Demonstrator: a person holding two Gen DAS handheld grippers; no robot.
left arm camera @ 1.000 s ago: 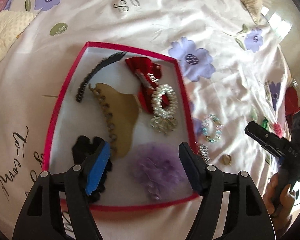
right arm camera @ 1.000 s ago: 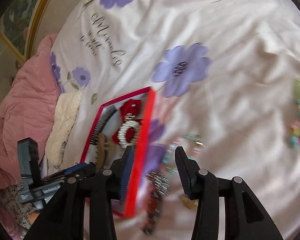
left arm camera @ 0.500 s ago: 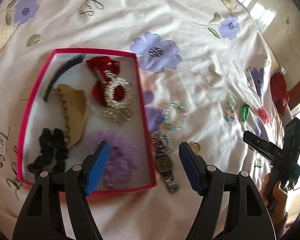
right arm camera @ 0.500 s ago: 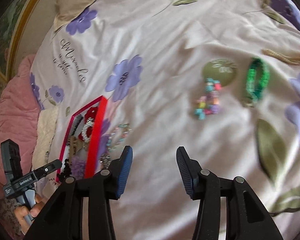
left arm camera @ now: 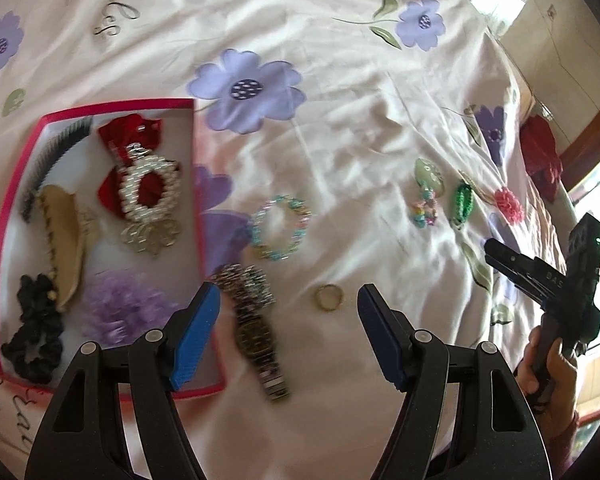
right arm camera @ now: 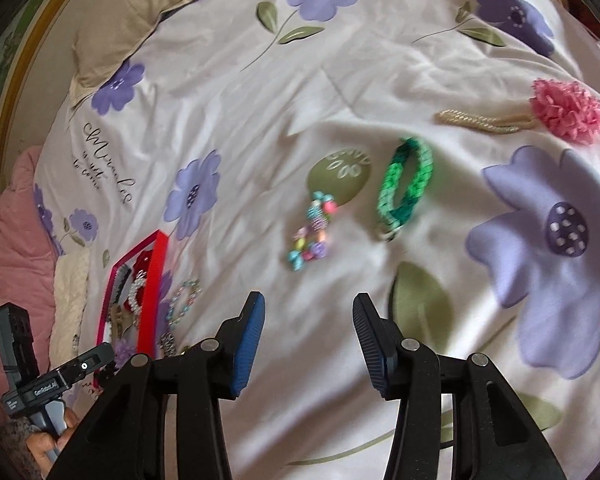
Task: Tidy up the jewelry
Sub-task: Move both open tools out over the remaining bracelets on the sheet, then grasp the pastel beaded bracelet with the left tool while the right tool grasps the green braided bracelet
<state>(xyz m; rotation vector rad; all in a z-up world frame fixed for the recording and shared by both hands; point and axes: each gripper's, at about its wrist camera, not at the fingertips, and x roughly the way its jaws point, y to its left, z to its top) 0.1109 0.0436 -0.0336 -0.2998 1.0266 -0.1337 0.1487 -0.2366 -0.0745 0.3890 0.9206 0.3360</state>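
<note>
Hovering over the bed, the left hand-held gripper [left arm camera: 288, 328] has its jaws wide apart and nothing between the blue pads. Just below the gap lie a wristwatch [left arm camera: 256, 332] with a sparkly band and a small gold ring [left arm camera: 329, 297], both on the bedspread [left arm camera: 340, 140] and a little apart from each other. Beyond them a pastel bead bracelet [left arm camera: 281, 227] lies flat, just beside the right wall of the red box [left arm camera: 198, 184]. The box sits to the left of this gripper, and its near corner is partly hidden behind the left finger. Inside it are a pearl bracelet [left arm camera: 149, 190] on a red bow [left arm camera: 130, 136], a beige claw clip [left arm camera: 62, 240], a black scrunchie [left arm camera: 34, 332], a purple fluffy piece [left arm camera: 120, 308] and a dark comb [left arm camera: 56, 152].

The right hand-held gripper [right arm camera: 308, 344] is also open and holds nothing; it hangs over bare cloth. Ahead of it lie a colourful bead bracelet [right arm camera: 312, 232] and a green woven bracelet [right arm camera: 406, 184], near each other but not touching. Farther off is a pink flower piece [right arm camera: 566, 110] on a beige cord. Between the two groups of jewelry the bedspread is free, only wrinkled. The bed edge shows at the far right in the left wrist view, and a pink blanket [right arm camera: 12, 240] lies at the left in the right wrist view.
</note>
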